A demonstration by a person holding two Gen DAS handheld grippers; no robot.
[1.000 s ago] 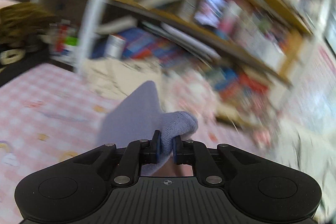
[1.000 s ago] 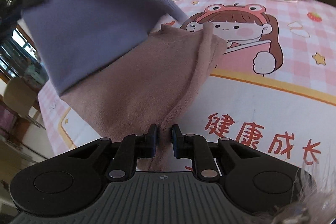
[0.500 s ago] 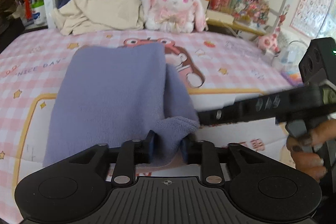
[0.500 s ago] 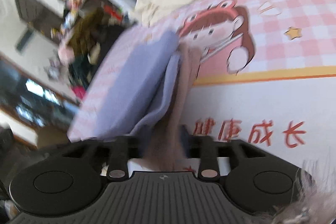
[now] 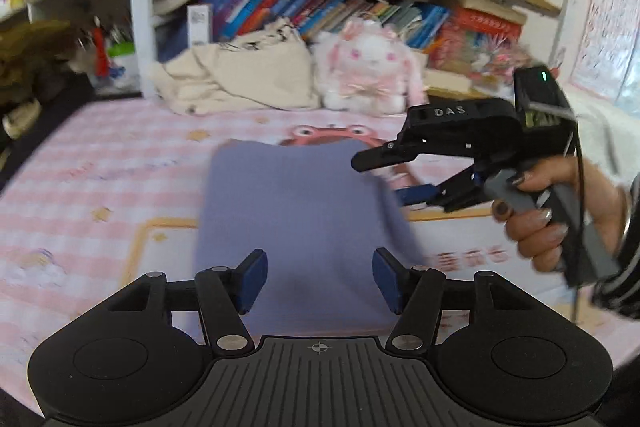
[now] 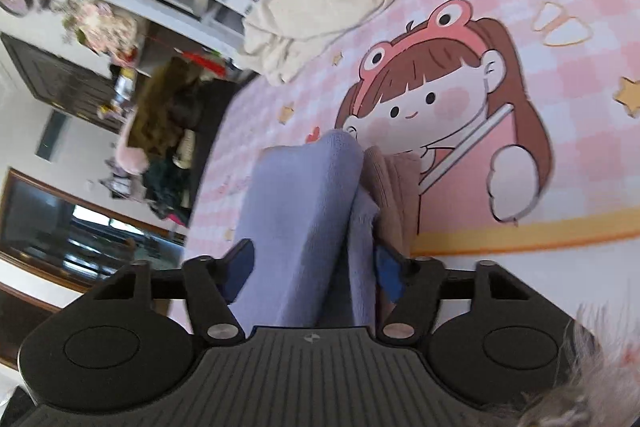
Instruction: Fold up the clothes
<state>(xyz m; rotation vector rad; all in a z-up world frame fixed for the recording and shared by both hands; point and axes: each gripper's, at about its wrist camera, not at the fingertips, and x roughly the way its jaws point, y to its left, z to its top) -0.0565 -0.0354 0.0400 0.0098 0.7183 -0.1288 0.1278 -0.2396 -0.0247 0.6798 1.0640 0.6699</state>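
Note:
A lavender garment [image 5: 296,211] lies folded flat on the pink cartoon mat [image 5: 100,187], just ahead of my left gripper [image 5: 319,279]. That gripper is open, with its blue pads [image 5: 252,279] wide apart and nothing in them. My right gripper [image 5: 376,179], held by a hand [image 5: 560,211], hovers open at the garment's right edge. In the right wrist view the right gripper [image 6: 313,269] is open, with the lavender fold [image 6: 296,195] lying loose between its fingers. A pinkish-brown layer [image 6: 394,183] shows beside the fold.
A crumpled beige garment [image 5: 240,79] and a white plush rabbit [image 5: 368,67] sit at the mat's far edge, below a bookshelf [image 5: 320,7]. Dark furniture and clutter [image 6: 160,131] stand off the mat's left side. A striped sleeve [image 5: 624,267] is at the right.
Both grippers opened and let go of the garment. It went from held up in the air to lying folded on the mat. The left gripper drew back from it.

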